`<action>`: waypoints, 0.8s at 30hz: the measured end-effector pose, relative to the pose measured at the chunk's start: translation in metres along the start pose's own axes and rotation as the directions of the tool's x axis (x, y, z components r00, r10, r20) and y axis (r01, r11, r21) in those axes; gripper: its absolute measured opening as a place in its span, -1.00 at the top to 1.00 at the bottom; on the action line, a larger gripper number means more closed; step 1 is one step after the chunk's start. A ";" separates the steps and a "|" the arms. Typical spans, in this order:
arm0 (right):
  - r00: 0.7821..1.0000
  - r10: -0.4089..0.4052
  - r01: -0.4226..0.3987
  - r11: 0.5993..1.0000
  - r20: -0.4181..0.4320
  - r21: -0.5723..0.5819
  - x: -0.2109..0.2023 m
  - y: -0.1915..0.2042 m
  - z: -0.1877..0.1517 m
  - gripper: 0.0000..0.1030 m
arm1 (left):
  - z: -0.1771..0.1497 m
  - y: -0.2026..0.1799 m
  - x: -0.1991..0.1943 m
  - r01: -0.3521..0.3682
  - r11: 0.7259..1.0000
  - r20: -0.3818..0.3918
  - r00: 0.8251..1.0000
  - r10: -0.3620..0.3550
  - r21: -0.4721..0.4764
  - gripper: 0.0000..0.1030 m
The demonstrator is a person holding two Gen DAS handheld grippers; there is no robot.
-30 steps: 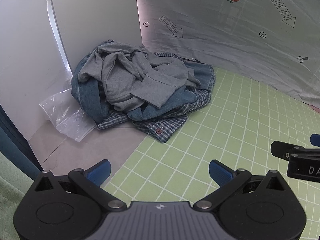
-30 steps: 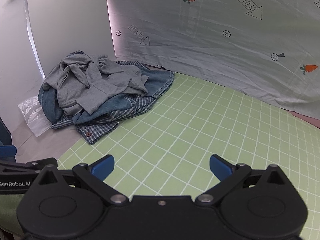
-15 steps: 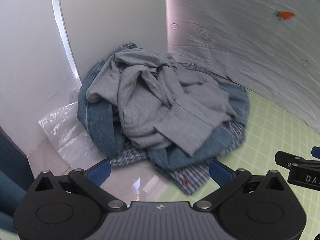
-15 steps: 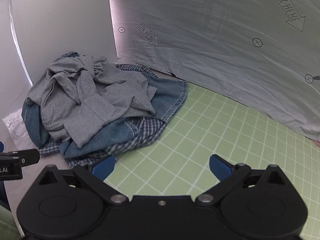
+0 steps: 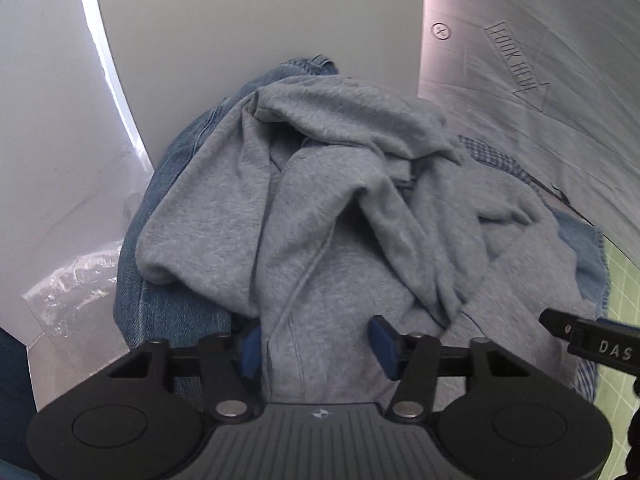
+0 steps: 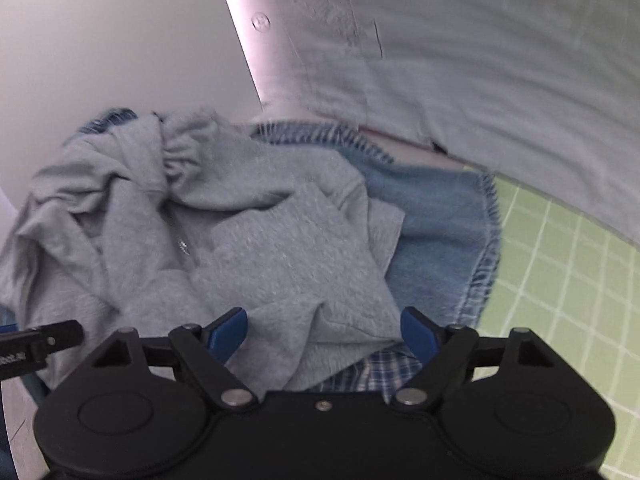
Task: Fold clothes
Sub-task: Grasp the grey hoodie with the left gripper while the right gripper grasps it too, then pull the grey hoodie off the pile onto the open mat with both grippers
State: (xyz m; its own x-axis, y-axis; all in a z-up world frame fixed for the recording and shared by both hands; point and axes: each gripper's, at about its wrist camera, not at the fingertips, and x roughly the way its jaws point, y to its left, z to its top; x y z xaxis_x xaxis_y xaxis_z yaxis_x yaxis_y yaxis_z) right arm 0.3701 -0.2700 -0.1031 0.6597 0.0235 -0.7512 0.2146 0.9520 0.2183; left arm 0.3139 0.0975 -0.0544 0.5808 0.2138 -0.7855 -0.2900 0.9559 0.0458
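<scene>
A crumpled grey sweatshirt (image 5: 320, 208) tops the pile of clothes at the table's back corner, where the white wall (image 5: 248, 12) meets the printed sheet (image 5: 532, 60). Beneath it lie a denim garment (image 6: 436, 220) and a blue checked shirt (image 6: 372, 372), its edge peeking out at the front. My left gripper (image 5: 318, 344) sits low over the sweatshirt, jaws apart with grey cloth between them; whether the pads (image 5: 382, 340) touch the fabric, I cannot quite tell. My right gripper (image 6: 322, 330) hovers at the pile's front edge, jaws wide apart. A clear plastic bag (image 5: 72, 292) lies left of the pile. The green checked mat (image 6: 560, 280) covers the table to the right.
</scene>
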 end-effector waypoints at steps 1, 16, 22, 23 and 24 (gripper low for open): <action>1.000 0.024 -0.024 1.000 -0.006 0.018 0.004 -0.003 -0.002 -0.41 | 0.000 0.001 0.000 0.006 1.000 0.002 1.000 -0.006 -0.001 0.07; 0.972 -0.081 0.093 0.995 0.221 -0.044 -0.108 -0.018 -0.044 0.76 | -0.023 -0.046 -0.085 0.143 0.981 0.111 0.981 -0.157 0.128 0.82; 0.910 -0.305 0.294 0.952 0.282 0.082 -0.204 -0.076 -0.101 0.76 | -0.059 -0.080 -0.138 0.265 0.944 0.113 0.950 -0.290 0.195 1.00; 0.898 -0.343 0.324 0.939 0.277 0.113 -0.219 -0.088 -0.114 0.76 | -0.069 -0.087 -0.148 0.293 0.933 0.109 0.941 -0.320 0.211 1.00; 0.885 -0.381 0.354 0.924 0.267 0.145 -0.233 -0.100 -0.129 0.76 | -0.080 -0.095 -0.157 0.311 0.924 0.097 0.936 -0.339 0.222 1.00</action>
State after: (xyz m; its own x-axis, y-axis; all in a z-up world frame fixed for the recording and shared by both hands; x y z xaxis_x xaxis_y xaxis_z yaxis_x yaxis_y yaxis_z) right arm 0.1021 -0.3309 -0.0302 0.6945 -0.4235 -0.5816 0.5361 0.8438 0.0257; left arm 0.1898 -0.0426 0.0152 0.7158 -0.1041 -0.6905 0.0817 0.9945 -0.0651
